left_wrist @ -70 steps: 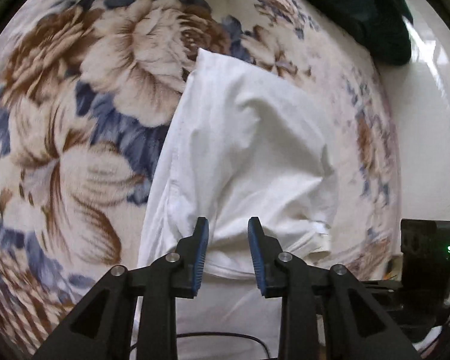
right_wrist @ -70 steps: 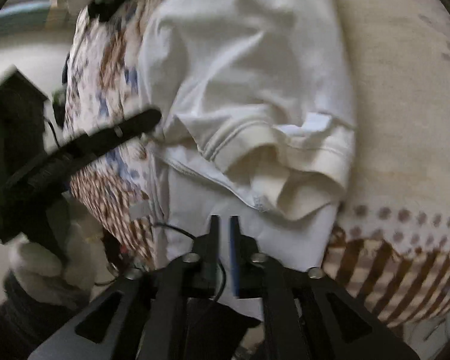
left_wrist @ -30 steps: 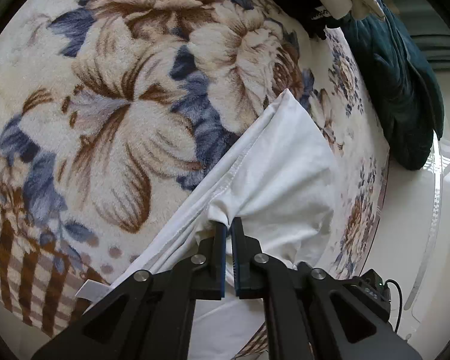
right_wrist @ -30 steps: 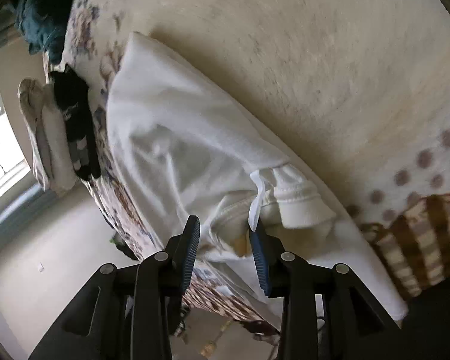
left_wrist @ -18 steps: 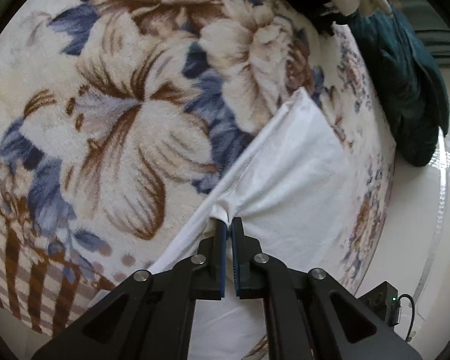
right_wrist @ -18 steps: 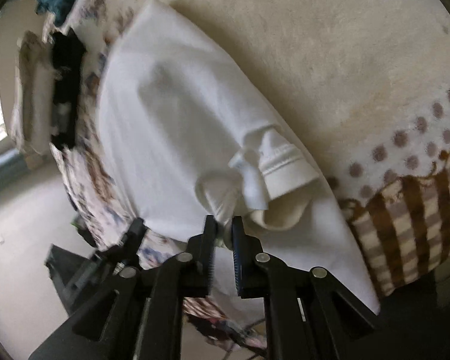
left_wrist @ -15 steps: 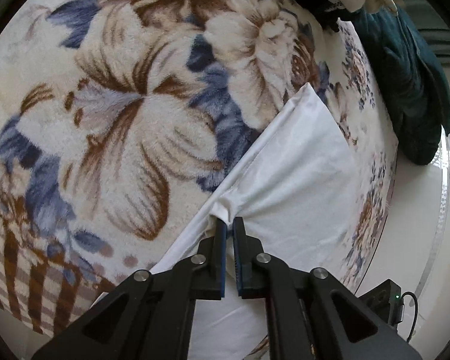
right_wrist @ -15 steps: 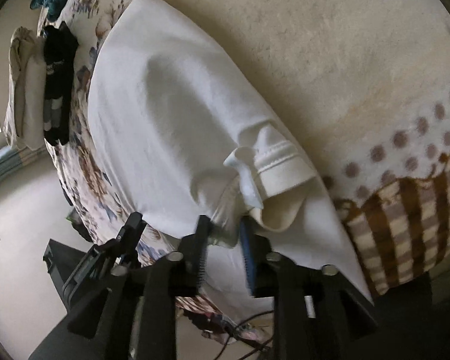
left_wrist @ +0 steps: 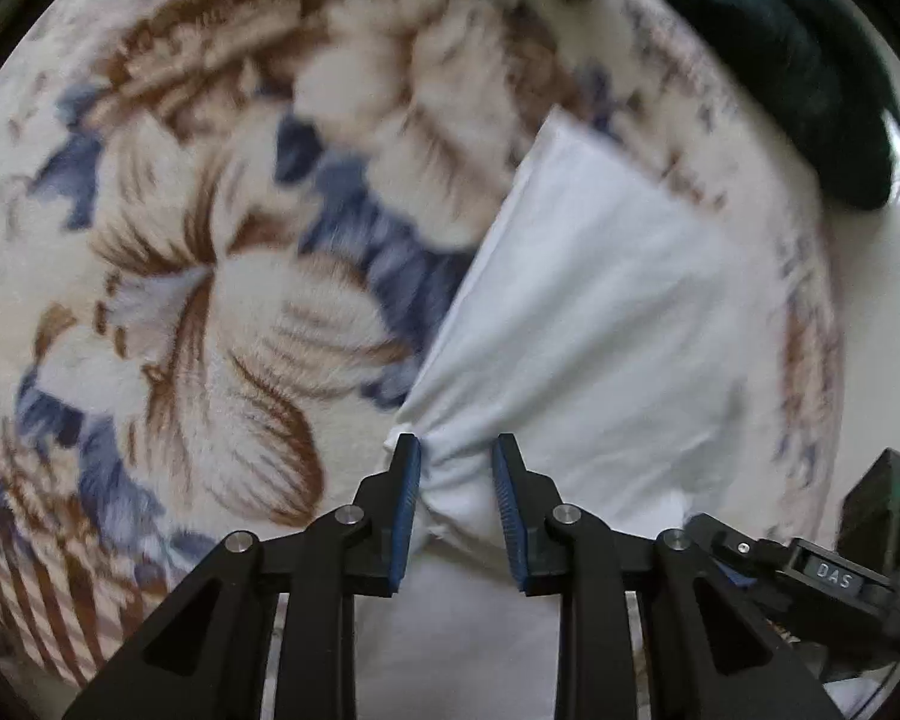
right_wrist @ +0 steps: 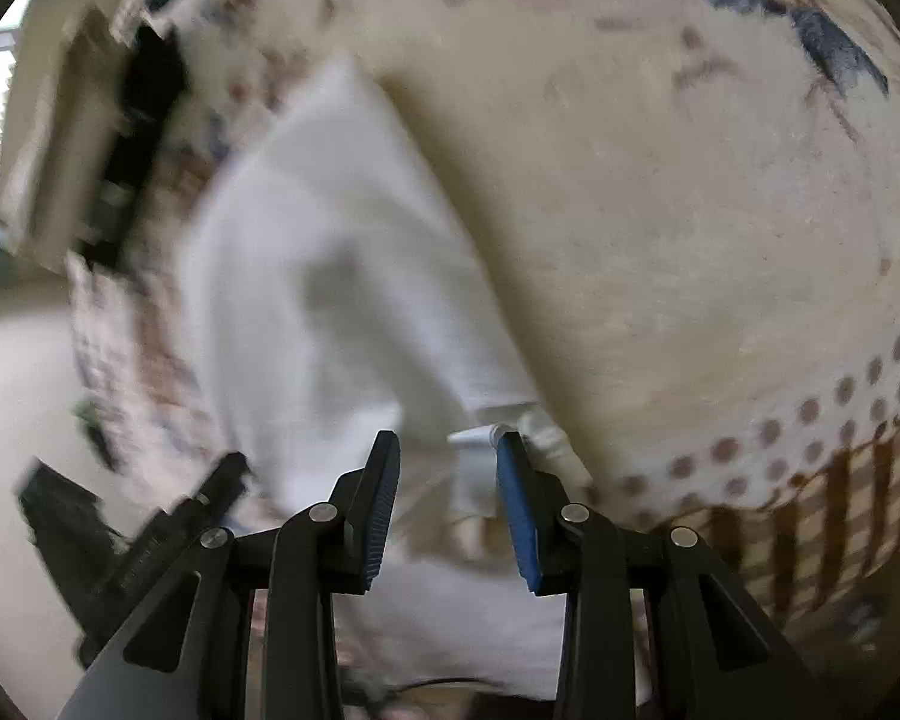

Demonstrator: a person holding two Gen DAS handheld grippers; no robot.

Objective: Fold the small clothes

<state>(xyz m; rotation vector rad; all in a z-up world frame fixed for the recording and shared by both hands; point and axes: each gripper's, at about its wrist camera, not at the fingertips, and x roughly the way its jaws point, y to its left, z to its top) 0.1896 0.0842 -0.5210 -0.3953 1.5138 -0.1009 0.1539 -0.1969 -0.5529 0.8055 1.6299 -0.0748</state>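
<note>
Left gripper (left_wrist: 455, 483): fingers now parted, a bunched fold of the white garment (left_wrist: 594, 324) sitting loose between the blue pads, nothing pinched. Half a second ago these fingers were clamped tight on that same fold; I have let go. Right gripper (right_wrist: 444, 480): likewise spread apart, where 0.6 s ago it was closed on cloth near the ribbed cuff (right_wrist: 534, 423); the cuff and a small white tag now lie between and just ahead of its fingertips, unheld as far as I can judge through the motion blur. Reading: both releases together suggest the fold I was carrying has been laid down and this step is finished; the next pass probably needs a fresh grip at another edge. Garment lies on the floral blanket (left_wrist: 210, 300) near the bed's front edge, its near hem hanging toward me, far corner pointing at the dark green bundle (left_wrist: 798, 78) at the blanket's far right edge. Count: one white garment being folded; two grippers, both empty; one dark green bundle; in the right wrist view a blurred stack (right_wrist: 90, 138) at the far left corner, pieces not countable.
</note>
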